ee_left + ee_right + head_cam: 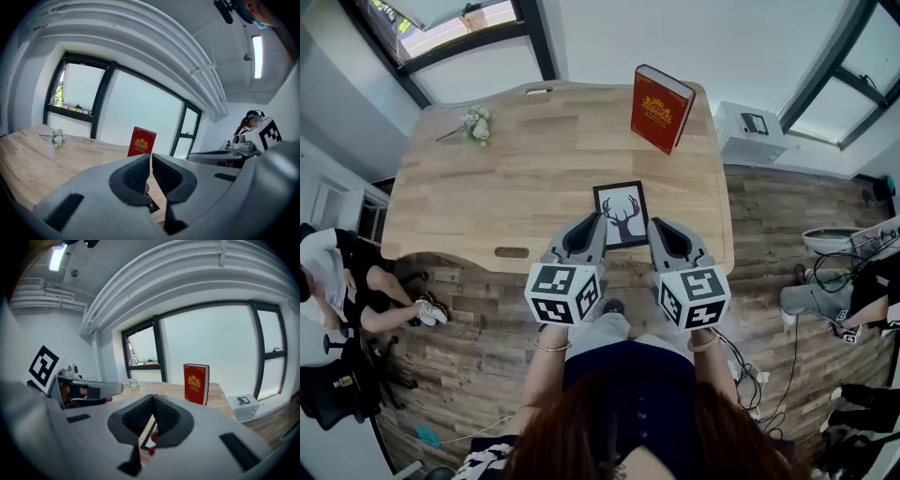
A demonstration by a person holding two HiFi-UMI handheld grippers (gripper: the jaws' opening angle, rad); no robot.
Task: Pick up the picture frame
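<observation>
The picture frame (620, 214), black-edged with a deer silhouette on white, lies flat on the wooden table (487, 197) near its front edge. My left gripper (589, 223) is shut with nothing in it, its tips at the frame's lower left corner. My right gripper (657, 227) is shut and empty too, just off the frame's lower right corner. In the left gripper view the closed jaws (150, 161) hide all but a dark corner of the frame (152, 205). In the right gripper view the frame's edge (146, 436) shows below the closed jaws (153, 401).
A red book (661, 108) stands upright at the table's back right. A small flower sprig (476, 124) lies at the back left. A white box (750, 127) sits beyond the right edge. A seated person (347, 281) is at the left, cables (853, 272) at the right.
</observation>
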